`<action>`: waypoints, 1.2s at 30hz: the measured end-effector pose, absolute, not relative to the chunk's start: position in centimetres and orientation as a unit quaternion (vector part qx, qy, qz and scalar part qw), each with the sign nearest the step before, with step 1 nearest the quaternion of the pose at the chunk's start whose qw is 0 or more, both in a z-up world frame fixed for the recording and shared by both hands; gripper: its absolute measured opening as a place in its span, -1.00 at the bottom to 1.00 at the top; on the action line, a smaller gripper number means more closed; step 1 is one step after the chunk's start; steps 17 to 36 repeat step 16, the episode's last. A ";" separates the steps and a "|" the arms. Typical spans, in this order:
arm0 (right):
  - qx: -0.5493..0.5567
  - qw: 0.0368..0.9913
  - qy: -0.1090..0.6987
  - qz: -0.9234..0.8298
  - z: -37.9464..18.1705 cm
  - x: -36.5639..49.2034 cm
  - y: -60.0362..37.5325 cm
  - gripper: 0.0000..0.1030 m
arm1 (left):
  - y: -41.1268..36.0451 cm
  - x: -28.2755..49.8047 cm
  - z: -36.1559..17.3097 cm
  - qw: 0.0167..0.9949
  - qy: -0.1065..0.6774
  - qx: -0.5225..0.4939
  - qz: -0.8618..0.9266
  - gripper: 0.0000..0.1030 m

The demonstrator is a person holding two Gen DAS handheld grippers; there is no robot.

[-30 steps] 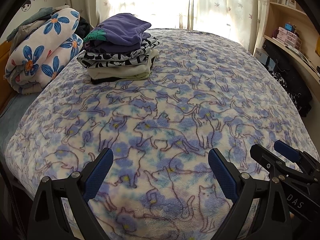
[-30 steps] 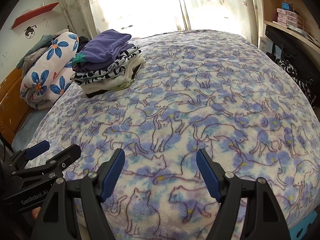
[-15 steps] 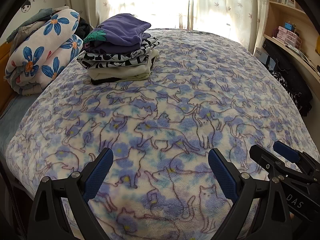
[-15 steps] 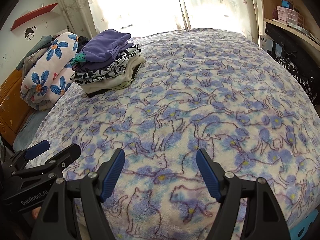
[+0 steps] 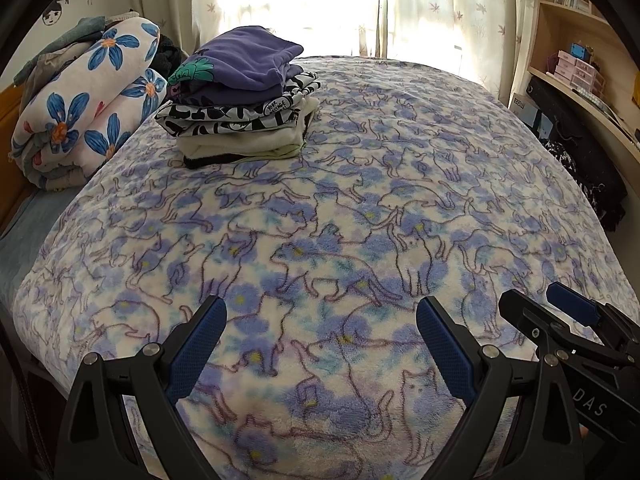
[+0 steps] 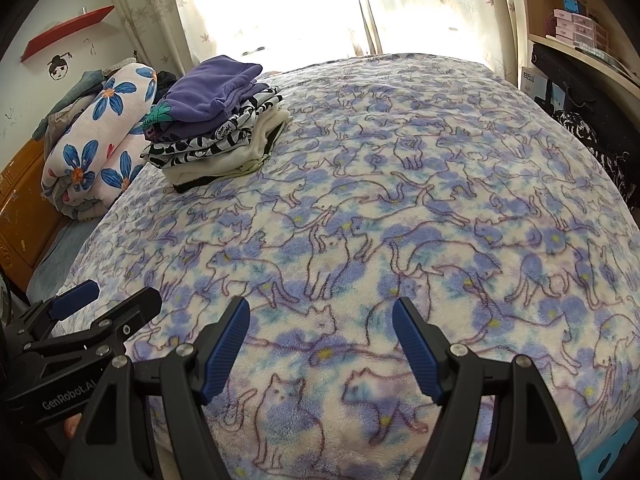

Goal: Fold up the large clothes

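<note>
Nothing has shifted since the earlier frames: both grippers hover unmoved over the near edge of the bed's fleecy cat-print blanket (image 5: 320, 200). The left gripper (image 5: 322, 334) and right gripper (image 6: 320, 334) hold their ribbed blue jaws wide apart, empty. The stack of folded clothes (image 5: 244, 92), soft purple knit topmost, sits beyond them, beside a rolled flower-print quilt (image 5: 84, 108).

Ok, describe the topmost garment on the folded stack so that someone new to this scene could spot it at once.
Start at the bed with the cat-print blanket and look to its far left corner, beside the rolled flower-print quilt. There sits a stack of folded clothes; the purple garment lies on top. It is the only plain purple piece, with a green print at its edge, above a black-and-white patterned one and a cream one.
</note>
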State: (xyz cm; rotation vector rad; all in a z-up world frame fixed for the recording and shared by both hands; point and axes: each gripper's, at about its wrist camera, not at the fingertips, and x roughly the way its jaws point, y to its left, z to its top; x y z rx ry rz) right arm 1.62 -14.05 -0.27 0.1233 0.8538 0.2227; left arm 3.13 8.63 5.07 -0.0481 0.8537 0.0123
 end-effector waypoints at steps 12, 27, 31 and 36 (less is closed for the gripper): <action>0.059 0.901 0.416 0.105 -1.2 1.3 -14.0 0.44 | 9.4 3.0 4.8 0.910 0.413 -0.025 0.000 0.84; 0.058 0.900 0.418 0.106 -1.1 1.5 -13.9 0.44 | 9.6 3.1 4.7 0.908 0.417 -0.027 0.002 0.84; 0.058 0.900 0.418 0.106 -1.1 1.5 -13.9 0.44 | 9.6 3.1 4.7 0.908 0.417 -0.027 0.002 0.84; 0.058 0.900 0.418 0.106 -1.1 1.5 -13.9 0.44 | 9.6 3.1 4.7 0.908 0.417 -0.027 0.002 0.84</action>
